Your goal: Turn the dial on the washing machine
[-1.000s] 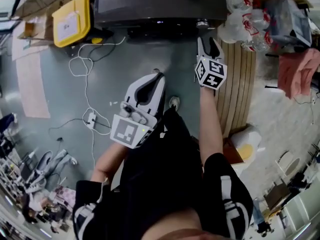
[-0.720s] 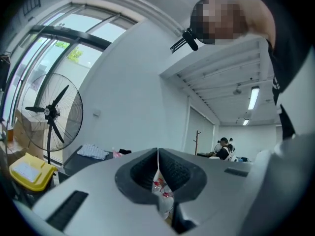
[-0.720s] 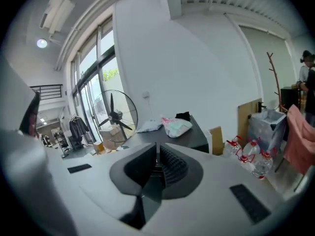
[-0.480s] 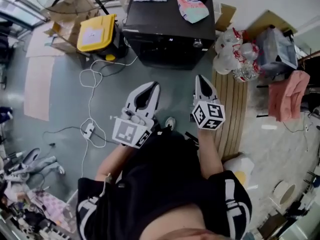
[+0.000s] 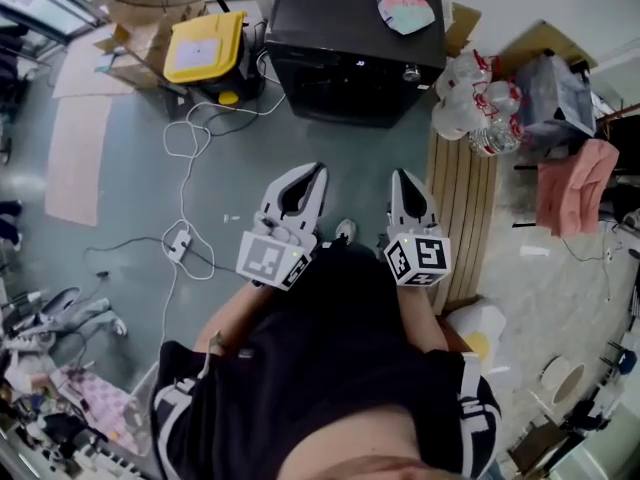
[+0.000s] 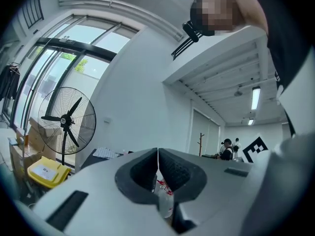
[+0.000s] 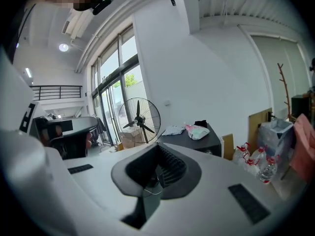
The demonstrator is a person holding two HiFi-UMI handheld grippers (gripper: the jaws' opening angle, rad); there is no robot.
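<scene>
Right gripper (image 5: pixel 408 178), closed, faces washing machine (image 5: pixel 350 48) flanked by bottles (image 5: pixel 470 108).

Head view: both grippers held side by side at frame ctr, close to torso, jaws pointing toward top of frame. L gripper (image 5: pixel 315 172) sits left of ctr, tilted slightly right. R gripper (image 5: pixel 404 176) sits right of ctr, approx. straight up. Each gripper view shows its jaws closed tip to tip, nothing between. Marker cubes at the wrist ends. Bare L forearm (image 5: pixel 232 320) and R forearm (image 5: pixel 427 316) run down-frame into black short sleeves w/ white stripes.
</scene>
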